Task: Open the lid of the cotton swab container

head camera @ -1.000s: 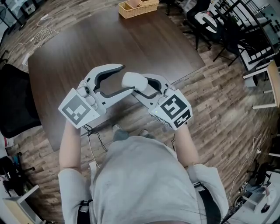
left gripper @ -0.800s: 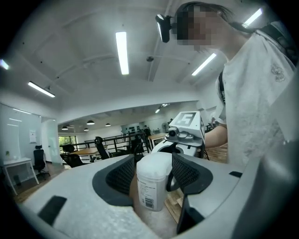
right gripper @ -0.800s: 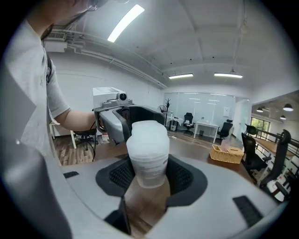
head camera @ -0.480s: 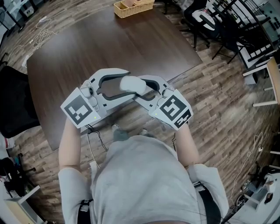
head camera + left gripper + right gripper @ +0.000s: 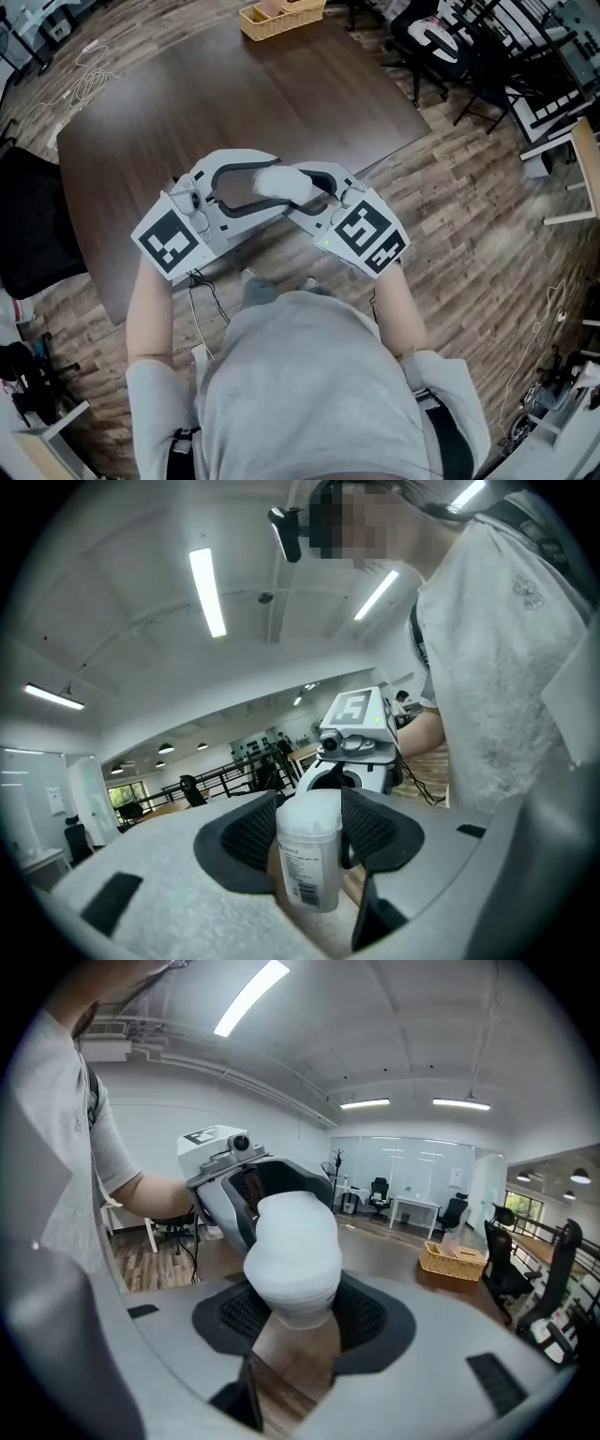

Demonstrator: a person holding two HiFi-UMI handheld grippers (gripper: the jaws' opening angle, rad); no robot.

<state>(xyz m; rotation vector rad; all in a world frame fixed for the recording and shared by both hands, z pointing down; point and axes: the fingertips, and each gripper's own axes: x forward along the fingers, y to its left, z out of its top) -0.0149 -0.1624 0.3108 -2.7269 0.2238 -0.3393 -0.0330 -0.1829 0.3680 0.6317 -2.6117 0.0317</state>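
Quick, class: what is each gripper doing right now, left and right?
Left gripper: tongs closing around the white cylindrical plastic cotton swab container, not yet clamped.
Right gripper: shut on the same container.

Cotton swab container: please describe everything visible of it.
The cotton swab container is a white cylinder of cloudy plastic, with a printed label and barcode on its side; its lid seems on. It is held in the air over the dark table, near its front edge. The right gripper clamps one end. The other end stands inside the left gripper, whose jaws are closing but do not clearly press.
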